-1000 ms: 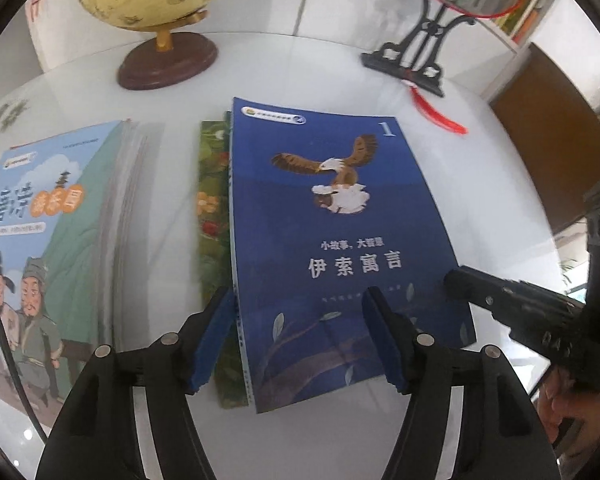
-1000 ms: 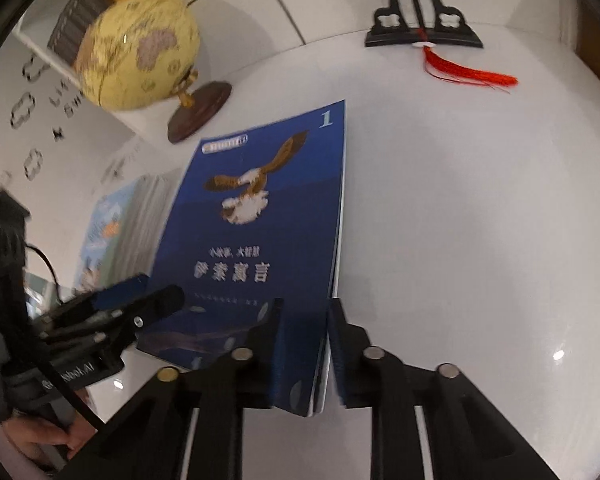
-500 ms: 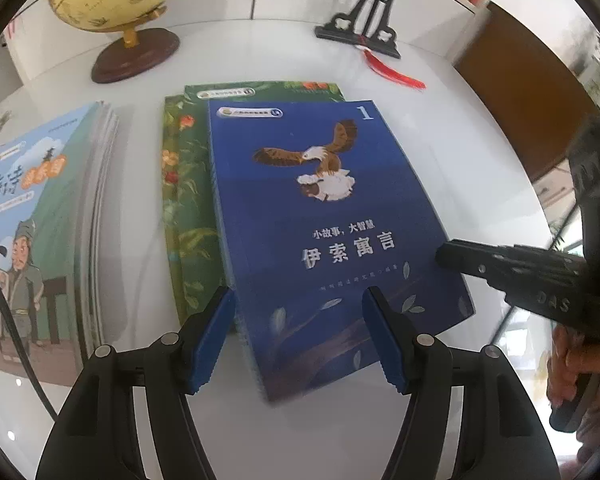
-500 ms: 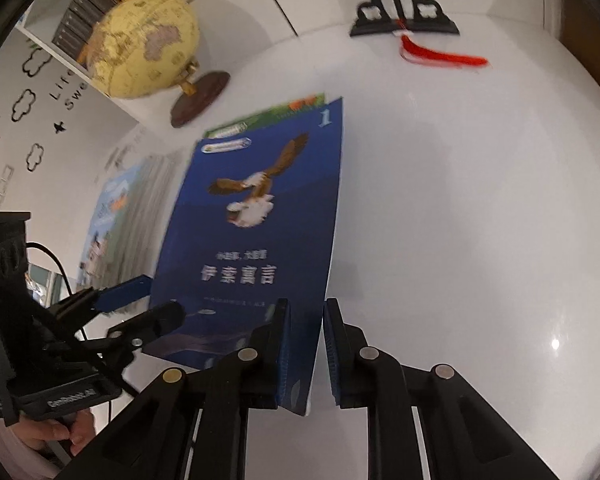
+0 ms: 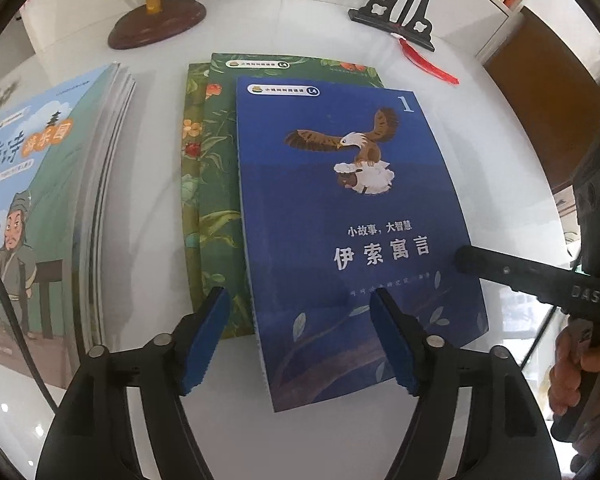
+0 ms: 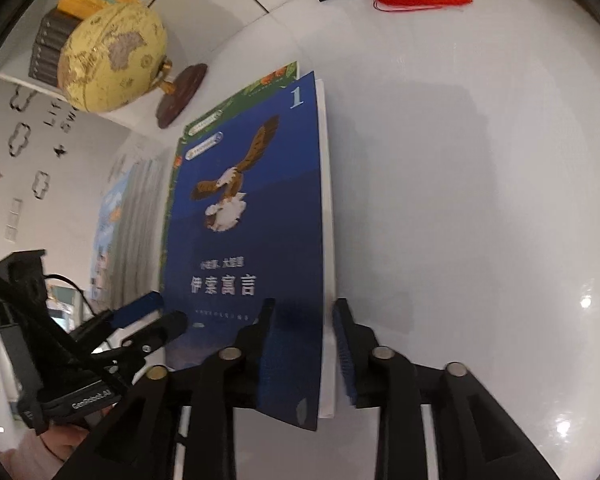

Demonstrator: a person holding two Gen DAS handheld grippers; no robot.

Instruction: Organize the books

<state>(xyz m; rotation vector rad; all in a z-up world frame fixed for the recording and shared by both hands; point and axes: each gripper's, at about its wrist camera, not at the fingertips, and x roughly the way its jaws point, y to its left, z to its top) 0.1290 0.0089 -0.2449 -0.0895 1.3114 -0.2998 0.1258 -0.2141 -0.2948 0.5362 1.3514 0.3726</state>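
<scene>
A blue book with an eagle on its cover (image 5: 352, 220) lies on top of green books (image 5: 212, 184) in the middle of the white table (image 5: 160, 92). My left gripper (image 5: 298, 340) hovers over the book's near left corner. Its jaws are opening and the blue pads (image 5: 204, 336) touch nothing. In the right wrist view the blue book (image 6: 252, 208) has its right edge between the fingers of my right gripper (image 6: 304, 320). Those jaws are opening and stand off the cover and the white page edge. The left gripper (image 6: 162, 314) shows at the book's left.
A stack topped by a light blue book (image 5: 40, 200) lies to the left. A yellow globe on a brown base (image 5: 152, 16) and a black stand (image 5: 396, 20) with a red tassel (image 5: 428, 64) stand at the back. A hand (image 5: 576, 364) holds the right gripper.
My right gripper was shut on the blue book's right edge and has now let go. The book has come down further back on the green books, which show more. Both hands shifted slightly.
</scene>
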